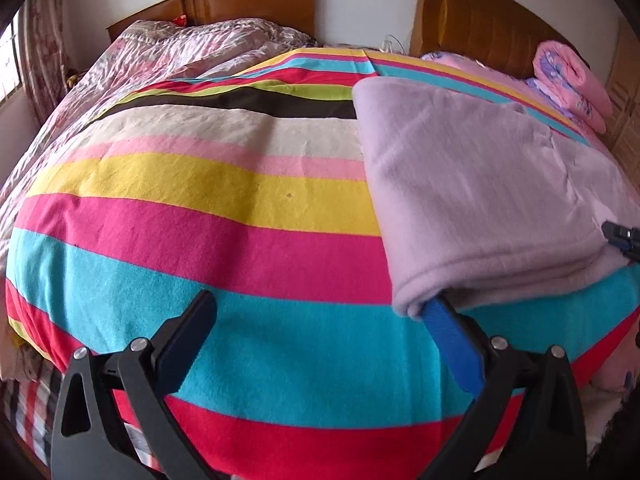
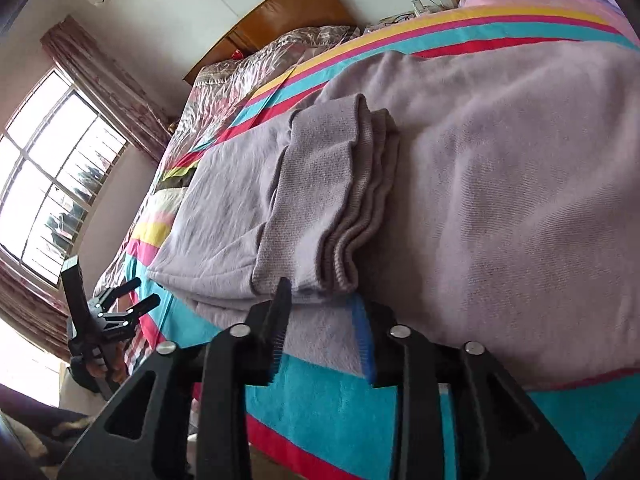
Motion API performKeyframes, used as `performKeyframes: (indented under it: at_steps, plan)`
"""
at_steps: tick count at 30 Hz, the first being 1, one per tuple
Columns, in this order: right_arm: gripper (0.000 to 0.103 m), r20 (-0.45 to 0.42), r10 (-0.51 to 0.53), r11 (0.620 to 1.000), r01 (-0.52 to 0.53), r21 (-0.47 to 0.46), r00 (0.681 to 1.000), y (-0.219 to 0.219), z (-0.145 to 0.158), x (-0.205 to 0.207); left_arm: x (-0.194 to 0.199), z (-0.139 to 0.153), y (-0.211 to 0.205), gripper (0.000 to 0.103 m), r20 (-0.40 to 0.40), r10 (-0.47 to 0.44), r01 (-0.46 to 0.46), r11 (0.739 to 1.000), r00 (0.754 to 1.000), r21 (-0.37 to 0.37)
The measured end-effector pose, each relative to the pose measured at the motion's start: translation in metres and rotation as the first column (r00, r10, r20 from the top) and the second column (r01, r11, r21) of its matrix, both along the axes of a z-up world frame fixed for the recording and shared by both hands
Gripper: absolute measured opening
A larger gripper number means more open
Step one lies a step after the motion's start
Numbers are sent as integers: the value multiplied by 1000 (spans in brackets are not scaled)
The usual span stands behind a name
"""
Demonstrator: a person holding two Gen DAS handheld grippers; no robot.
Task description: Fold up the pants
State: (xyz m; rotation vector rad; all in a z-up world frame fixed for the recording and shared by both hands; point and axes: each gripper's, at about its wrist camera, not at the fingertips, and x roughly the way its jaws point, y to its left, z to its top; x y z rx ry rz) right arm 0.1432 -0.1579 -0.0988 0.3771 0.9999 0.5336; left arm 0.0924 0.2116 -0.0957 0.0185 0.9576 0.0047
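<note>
The lilac-grey fleece pants lie folded on the striped bedspread, at the right of the left wrist view. My left gripper is open; its right finger tip sits under the folded corner, the left finger over bare bedspread. In the right wrist view the pants fill the middle, with the ribbed cuffs stacked on top. My right gripper is open at the near edge of the pants, just below the cuffs. The left gripper shows far left, off the bed edge.
A crumpled floral quilt lies at the back left by the wooden headboard. A rolled pink blanket sits at the back right. A window with curtains is at the left.
</note>
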Motion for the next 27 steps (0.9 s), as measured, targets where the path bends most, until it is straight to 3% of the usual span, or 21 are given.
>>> performKeyframes:
  at_steps: [1, 3, 4, 7, 9, 12, 14, 17, 19, 21, 23, 24, 27]
  plan:
    - [51, 25, -22, 999, 23, -34, 999, -5, 6, -4, -4, 1, -1, 102, -18, -27, 28, 999, 999, 45]
    - [52, 103, -47, 993, 57, -100, 994, -14, 18, -9, -15, 12, 0, 102, -25, -34, 37, 989, 999, 143]
    - [52, 141, -35, 991, 53, -125, 989, -13, 25, -8, -19, 26, 5, 102, -3, -22, 22, 990, 1000, 141]
    - [52, 255, 41, 980, 11, -198, 966, 11, 45, 5, -9, 82, 15, 102, 151, 23, -27, 999, 988, 24]
    - [52, 306, 109, 964, -25, -266, 946, 39, 52, 16, 14, 112, 2, 102, 249, -2, 14, 999, 969, -47]
    - [52, 304, 183, 929, -63, -366, 935, 75, 43, 30, 69, 127, -39, 102, 315, -65, 109, 986, 947, -125]
    - [52, 290, 222, 907, -88, -412, 931, 88, 31, 32, 112, 114, -70, 102, 299, -130, 177, 975, 945, -135]
    - [57, 237, 265, 869, -126, -478, 935, 88, 3, 30, 165, 68, -99, 102, 199, -144, 170, 978, 969, -117]
    - [58, 261, 269, 895, -141, -422, 927, 75, -2, 26, 183, 32, -101, 102, 128, -108, 114, 992, 986, -44]
    - [60, 240, 259, 910, -154, -384, 936, 69, 0, 27, 191, 7, -95, 102, 65, -89, 91, 995, 994, -35]
    - [65, 205, 235, 918, -148, -367, 950, 60, 12, 33, 192, 8, -88, 102, 82, -68, 73, 996, 994, -58]
    - [66, 227, 217, 923, -123, -365, 950, 53, 19, 35, 194, 6, -86, 102, 80, -54, 59, 997, 995, -57]
    - [70, 263, 125, 920, -13, -391, 957, 23, 29, 48, 195, 1, -91, 102, 66, -48, 48, 999, 997, 3]
